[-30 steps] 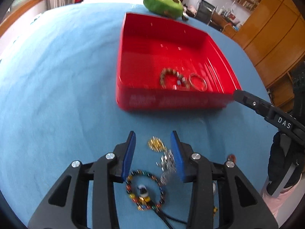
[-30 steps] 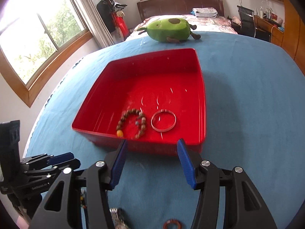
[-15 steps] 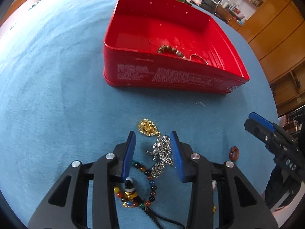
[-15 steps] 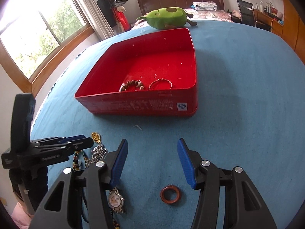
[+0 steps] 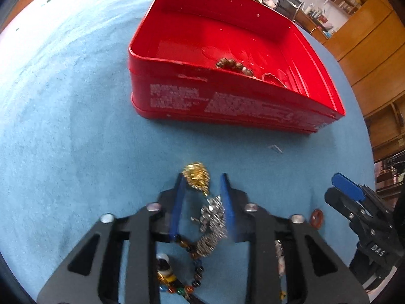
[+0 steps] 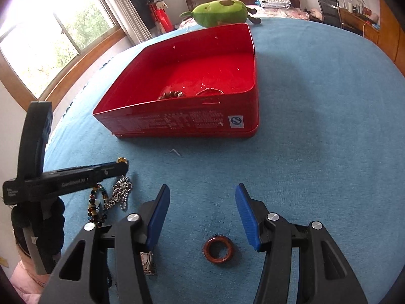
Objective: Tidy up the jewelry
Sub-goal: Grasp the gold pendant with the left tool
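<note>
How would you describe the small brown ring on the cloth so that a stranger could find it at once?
Start at the red tin on the blue cloth, then come towards the right gripper. The brown ring lies flat between its open jaws. Unlike the beaded bracelet and silver chain, it is one plain, solid hoop.

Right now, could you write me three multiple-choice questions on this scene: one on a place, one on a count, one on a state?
1. Where does the brown ring lie?
A. in the red tin
B. on the blue cloth
C. on the green plush toy

2. How many pieces show inside the red tin?
A. two
B. four
C. none

3. How does the right gripper stand?
A. shut on the ring
B. open, holding nothing
C. shut on a watch

Answers: 1 B, it rests on the blue cloth between the fingers. 2 A, a bead bracelet and a bangle. 3 B, its pads touch nothing.
</note>
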Tool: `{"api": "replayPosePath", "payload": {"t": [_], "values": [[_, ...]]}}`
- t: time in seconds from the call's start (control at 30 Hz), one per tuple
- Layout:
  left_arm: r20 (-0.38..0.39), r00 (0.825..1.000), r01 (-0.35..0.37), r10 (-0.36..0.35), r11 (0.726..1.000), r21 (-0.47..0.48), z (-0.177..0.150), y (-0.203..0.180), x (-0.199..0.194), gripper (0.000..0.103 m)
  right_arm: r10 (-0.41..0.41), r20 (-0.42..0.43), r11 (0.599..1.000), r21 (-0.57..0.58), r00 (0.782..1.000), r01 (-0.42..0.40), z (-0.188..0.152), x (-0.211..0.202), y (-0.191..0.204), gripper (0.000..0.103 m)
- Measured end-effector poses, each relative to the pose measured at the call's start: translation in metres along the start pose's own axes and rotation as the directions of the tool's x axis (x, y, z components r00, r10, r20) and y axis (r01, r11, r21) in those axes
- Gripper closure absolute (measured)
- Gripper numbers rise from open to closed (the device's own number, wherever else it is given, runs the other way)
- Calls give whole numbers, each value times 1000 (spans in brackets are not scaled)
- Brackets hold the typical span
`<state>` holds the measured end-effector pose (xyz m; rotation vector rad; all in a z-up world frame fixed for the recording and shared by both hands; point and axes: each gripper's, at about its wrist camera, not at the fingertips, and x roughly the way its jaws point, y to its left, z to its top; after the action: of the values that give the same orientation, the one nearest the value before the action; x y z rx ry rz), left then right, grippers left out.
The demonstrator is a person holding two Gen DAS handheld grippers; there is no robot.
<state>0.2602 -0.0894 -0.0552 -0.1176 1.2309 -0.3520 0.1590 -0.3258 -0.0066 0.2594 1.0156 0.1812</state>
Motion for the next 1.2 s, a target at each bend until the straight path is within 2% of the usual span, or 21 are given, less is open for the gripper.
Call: {"api": "replayPosePath", "payload": {"t": [0.03,0.17,0.43,0.5,0.6,0.77,0.93,1.2], "values": [[4,1000,-6,6,1000,4,1,1,1,90,0,0,1000,0,1000,0,0,0,0,49],[17,1000,9,-10,1000,23,9,4,3,90,-3,1,1000,2,1000,3,-1,1,0,49],[32,999,2,-4,999,54,9,-2,4,81,-3,-2,1000,3,1000,3,0,3,0,49],[44,999,-11,8,998,64,10,-5,7,82,-2,-2,1000,2,1000,2,-1,3,0,49],[59,998,-24,20,997,68,7,-5,6,89,-1,-8,1000,9,1000,1,-1,4,-1,49],[59,998,16,-19,998,54,7,2,3,90,1,-3,1000,18,1000,-1,-3,2,-4,49],[55,998,35,-38,997,63,-5,10,-12,90,-5,2,999,33,1000,5,-13,-4,-7,49],[47,998,26,-31,995,100,-23,11,-30,90,10,-53,998,70,999,-6,-43,-1,-13,49]]}}
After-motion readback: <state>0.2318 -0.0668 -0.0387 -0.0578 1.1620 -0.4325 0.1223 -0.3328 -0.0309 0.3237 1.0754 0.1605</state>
